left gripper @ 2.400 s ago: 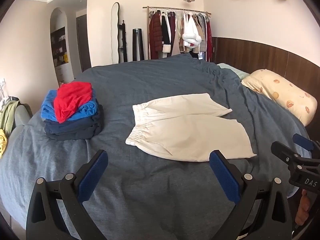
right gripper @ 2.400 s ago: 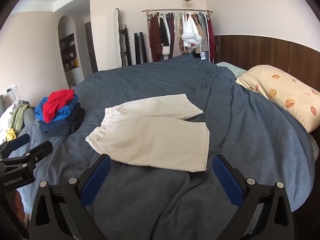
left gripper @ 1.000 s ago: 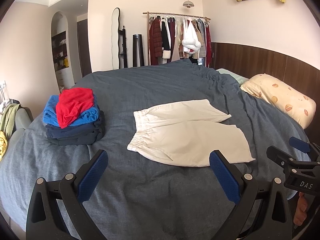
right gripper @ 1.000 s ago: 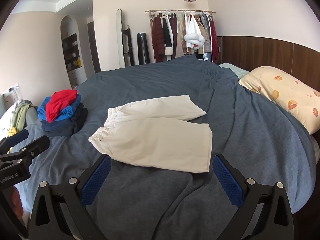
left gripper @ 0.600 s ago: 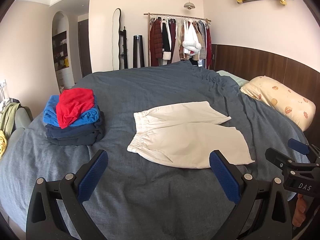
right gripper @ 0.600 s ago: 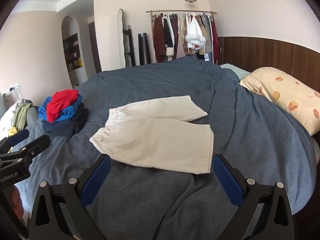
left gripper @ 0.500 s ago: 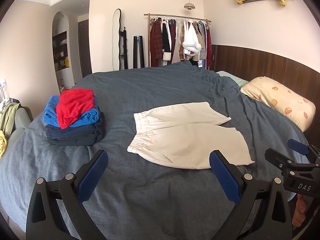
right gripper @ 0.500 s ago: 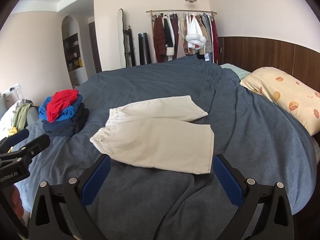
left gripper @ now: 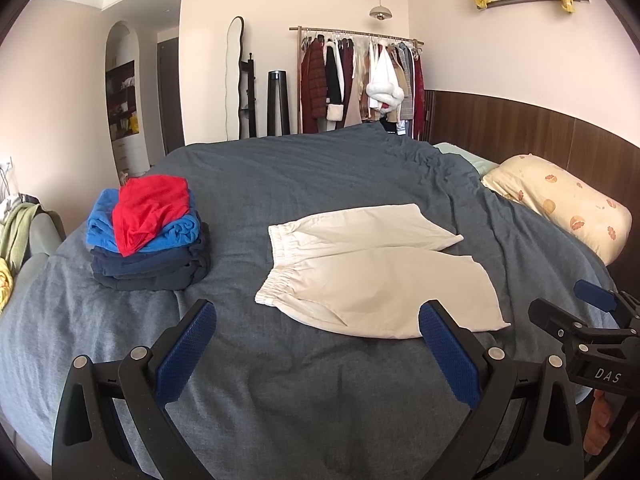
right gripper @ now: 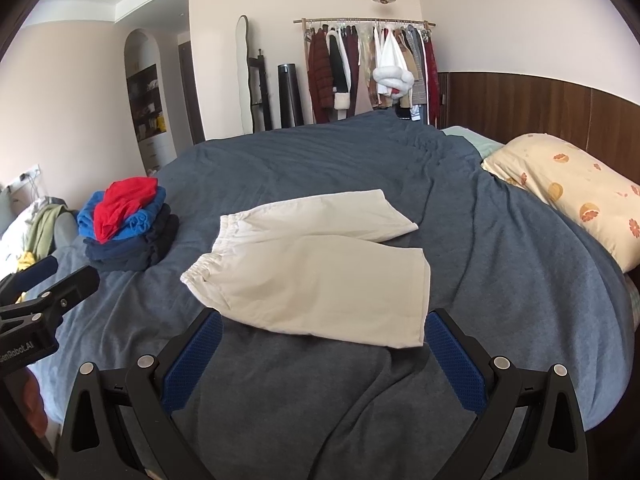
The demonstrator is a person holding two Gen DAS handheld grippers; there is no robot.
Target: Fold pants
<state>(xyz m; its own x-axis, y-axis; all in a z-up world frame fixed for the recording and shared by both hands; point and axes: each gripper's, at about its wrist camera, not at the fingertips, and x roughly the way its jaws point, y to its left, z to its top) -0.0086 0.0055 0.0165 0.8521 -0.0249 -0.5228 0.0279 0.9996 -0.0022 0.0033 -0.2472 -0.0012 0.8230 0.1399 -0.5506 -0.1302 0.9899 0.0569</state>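
Both sets of jaws stand wide apart and hold nothing: the left gripper (left gripper: pixel 318 326) and the right gripper (right gripper: pixel 322 334) hang above the near edge of the bed (left gripper: pixel 320 380), each showing blue textured pads (right gripper: pixel 456 362) on black fingers. Cream pants (left gripper: pixel 372 268), short in the leg, lie flat on the bed's grey-blue cover, just beyond both grippers and touching neither. Their elastic waistband sits toward the pile of folded clothes (left gripper: pixel 148 232), and the two legs run away from that pile toward the pillow (left gripper: pixel 560 204), with the far leg angled slightly apart from the near one. That pile, dark blue at the bottom, bright blue above and red on top, rests on the bed near the pants' waistband but apart from it. Printed with orange shapes, the pillow lies at the bed's headboard end, well apart from the pants. Beyond the far side of the bed stands a clothes rack (right gripper: pixel 368 68) hung with garments.
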